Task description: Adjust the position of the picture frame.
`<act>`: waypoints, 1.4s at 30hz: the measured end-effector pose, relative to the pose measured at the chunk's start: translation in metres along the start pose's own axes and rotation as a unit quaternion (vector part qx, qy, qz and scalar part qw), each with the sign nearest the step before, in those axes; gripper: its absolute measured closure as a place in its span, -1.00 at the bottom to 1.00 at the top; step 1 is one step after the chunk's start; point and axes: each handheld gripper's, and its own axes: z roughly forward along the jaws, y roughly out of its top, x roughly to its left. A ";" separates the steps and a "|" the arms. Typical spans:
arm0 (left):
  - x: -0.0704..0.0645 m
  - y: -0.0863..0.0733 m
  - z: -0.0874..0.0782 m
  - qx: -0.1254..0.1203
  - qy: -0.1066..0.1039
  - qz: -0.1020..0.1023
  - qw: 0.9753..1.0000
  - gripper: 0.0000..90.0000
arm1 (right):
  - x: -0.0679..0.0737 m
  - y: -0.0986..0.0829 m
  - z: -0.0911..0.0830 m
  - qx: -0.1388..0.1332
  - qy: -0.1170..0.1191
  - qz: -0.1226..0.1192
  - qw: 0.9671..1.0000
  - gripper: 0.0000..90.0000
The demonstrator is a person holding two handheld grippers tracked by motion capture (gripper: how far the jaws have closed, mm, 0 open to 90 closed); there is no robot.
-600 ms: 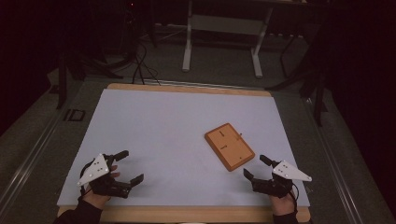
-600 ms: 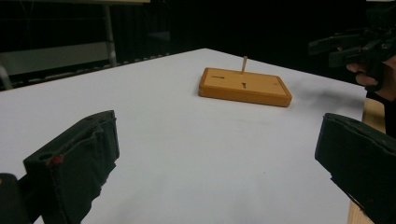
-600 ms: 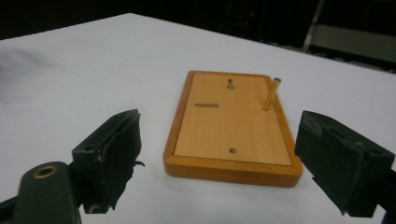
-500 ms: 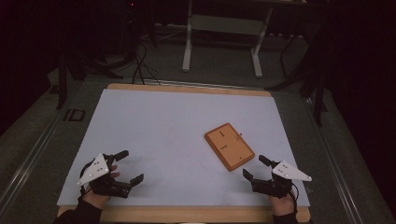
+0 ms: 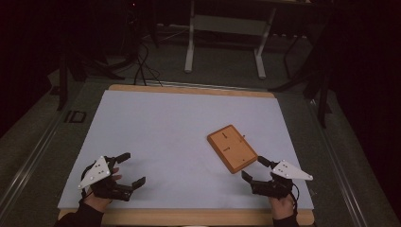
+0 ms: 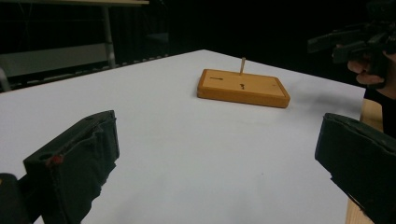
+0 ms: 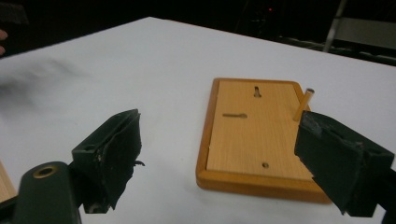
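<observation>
White table point(image 5: 179, 127), wooden board point(image 5: 232, 148) with peg point(image 7: 302, 104), perhaps loose, both hand-held grippers spread.

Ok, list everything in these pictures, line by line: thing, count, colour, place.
wooden board: one, orange-brown, right of centre on the table, lying flat, turned at an angle.
peg: one, pale wood, standing in the board near one edge.
table: one, white top with a wooden rim, centre.
frame legs: two, pale grey, on the floor beyond the table.
left gripper: one, black with a grey plate, near-left corner, jaws apart, holding nothing.
right gripper: one, black with a grey plate, just short of the board, jaws apart, holding nothing.
</observation>
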 end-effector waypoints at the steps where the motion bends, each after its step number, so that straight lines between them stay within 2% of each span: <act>1: 0.000 0.000 0.000 0.000 0.000 0.000 1.000 -0.99 | 0.000 0.002 0.001 0.002 -0.003 -0.004 1.000 -0.69; 2: 0.000 0.000 0.000 0.000 0.000 -0.001 1.000 -0.99 | -0.001 0.007 0.002 0.006 -0.005 -0.013 1.000 -0.69; 4: 0.000 -0.001 0.000 0.001 0.000 0.000 1.000 -1.00 | -0.003 0.014 0.005 0.003 -0.009 -0.013 1.000 -0.69; 6: 0.000 -0.001 0.000 0.001 -0.002 -0.002 1.000 -0.99 | -0.008 0.020 0.008 -0.001 0.006 -0.011 1.000 -0.69; 7: 0.000 -0.001 0.001 0.000 -0.003 -0.002 1.000 -0.99 | -0.009 0.023 0.009 -0.006 -0.006 -0.017 1.000 -0.67; 11: 0.001 -0.001 0.001 0.001 -0.006 -0.005 1.000 -0.99 | -0.017 0.032 0.013 -0.012 -0.002 -0.022 1.000 -0.63; 15: 0.001 -0.001 0.001 0.001 -0.006 -0.007 1.000 -0.99 | -0.027 0.037 0.032 0.000 0.002 -0.022 1.000 -0.63; 16: 0.001 -0.001 0.001 0.001 -0.006 -0.007 1.000 -0.99 | -0.027 0.037 0.032 0.000 0.002 -0.022 1.000 -0.63; 18: 0.001 -0.001 0.001 0.001 -0.010 -0.011 1.000 -0.99 | -0.035 0.036 0.045 0.006 0.020 -0.010 1.000 -0.67; 22: 0.000 -0.001 0.002 0.004 -0.009 -0.009 1.000 -0.99 | -0.042 0.035 0.059 0.018 0.014 -0.010 1.000 -0.66; 25: 0.000 -0.001 0.002 0.004 -0.010 -0.006 1.000 -1.00 | -0.050 0.033 0.074 0.035 -0.003 -0.010 0.999 -0.60; 27: 0.000 -0.001 0.002 0.005 -0.011 -0.006 1.000 -1.00 | -0.052 0.032 0.076 0.038 -0.001 -0.008 0.999 -0.59; 29: 0.000 -0.001 0.002 0.005 -0.011 -0.007 1.000 -0.99 | -0.056 0.031 0.083 0.047 -0.011 -0.006 0.999 -0.59; 30: 0.000 -0.001 0.002 0.004 -0.012 -0.008 1.000 -0.99 | -0.059 0.029 0.089 0.058 -0.022 -0.011 0.998 -0.51; 34: 0.000 -0.001 0.003 0.007 -0.012 -0.006 1.000 -0.99 | -0.063 0.028 0.098 0.071 -0.025 -0.009 0.997 -0.45; 36: 0.000 -0.001 0.003 0.008 -0.012 -0.006 1.000 -0.99 | -0.069 0.026 0.105 0.082 -0.028 -0.004 0.996 -0.34; 41: 0.000 -0.001 0.003 0.009 -0.012 -0.005 1.000 -0.99 | -0.077 0.021 0.111 0.092 -0.034 0.009 0.995 -0.27; 42: 0.000 -0.001 0.003 0.009 -0.012 -0.005 1.000 -0.99 | -0.080 0.020 0.112 0.096 -0.034 0.014 0.995 -0.19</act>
